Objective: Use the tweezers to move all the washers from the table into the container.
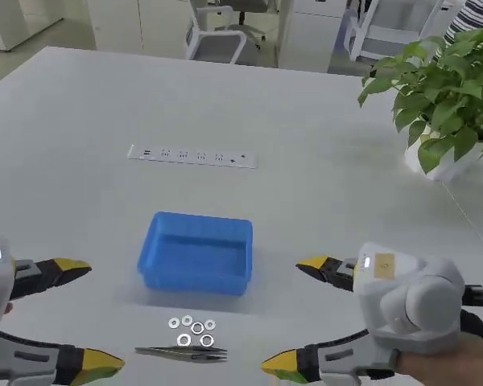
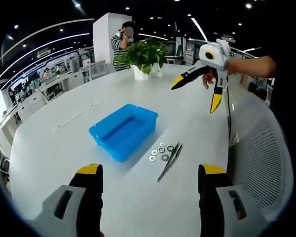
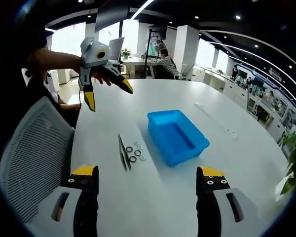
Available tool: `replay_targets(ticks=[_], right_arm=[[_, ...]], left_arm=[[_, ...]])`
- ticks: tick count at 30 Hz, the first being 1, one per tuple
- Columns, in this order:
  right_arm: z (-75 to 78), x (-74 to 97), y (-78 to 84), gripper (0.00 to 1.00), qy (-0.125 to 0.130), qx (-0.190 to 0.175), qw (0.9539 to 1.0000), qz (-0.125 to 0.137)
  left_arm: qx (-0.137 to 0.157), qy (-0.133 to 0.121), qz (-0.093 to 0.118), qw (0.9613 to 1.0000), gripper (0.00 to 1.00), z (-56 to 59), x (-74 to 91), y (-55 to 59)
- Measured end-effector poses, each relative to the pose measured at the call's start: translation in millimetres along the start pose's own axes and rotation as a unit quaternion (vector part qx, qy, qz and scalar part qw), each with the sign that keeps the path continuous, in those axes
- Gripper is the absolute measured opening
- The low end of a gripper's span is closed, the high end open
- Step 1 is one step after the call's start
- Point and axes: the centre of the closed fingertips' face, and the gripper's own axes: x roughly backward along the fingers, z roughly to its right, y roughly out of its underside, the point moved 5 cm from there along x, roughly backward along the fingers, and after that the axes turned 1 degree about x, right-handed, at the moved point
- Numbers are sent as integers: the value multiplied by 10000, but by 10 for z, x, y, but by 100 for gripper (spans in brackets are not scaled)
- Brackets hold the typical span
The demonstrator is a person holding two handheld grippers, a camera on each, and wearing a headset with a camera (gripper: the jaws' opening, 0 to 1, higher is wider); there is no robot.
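Tweezers (image 1: pixel 181 351): thin steel, light, stiff, and we judge slippery. The best hold is probably mid-shank, so that a squeeze closes the tips. They lie flat on the table (image 1: pixel 322 201), just at 6 o'clock of the washers (image 1: pixel 191 330), which sit at 6 o'clock of the blue container (image 1: pixel 197 251). The left gripper (image 1: pixel 88 315) is at 9 o'clock and the right gripper (image 1: pixel 290 315) at 3 o'clock. Both have jaws spread wide and empty, clear of the tweezers.

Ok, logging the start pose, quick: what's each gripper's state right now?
Left gripper: open, holding nothing.
Right gripper: open, holding nothing.
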Motion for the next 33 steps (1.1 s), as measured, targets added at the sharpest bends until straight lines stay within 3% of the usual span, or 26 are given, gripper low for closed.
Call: replay_targets(ticks=[15, 23, 27, 33], right_arm=[[-11, -300, -57, 58, -587, 451, 9971, -202], [-139, -517, -33, 43, -1065, 869, 9893, -496], [-173, -607, -13, 37, -1182, 1061, 9852, -644], [-246, -720, 7, 33, -1395, 1243, 9794, -765]], left_arm=[[-440, 453, -517, 9967, 66, -32, -171, 136], [-746, 779, -761, 9913, 50, 5, -277, 206], [-906, 866, -937, 9877, 46, 12, -345, 266], [-1060, 1060, -1040, 9832, 36, 25, -401, 295]])
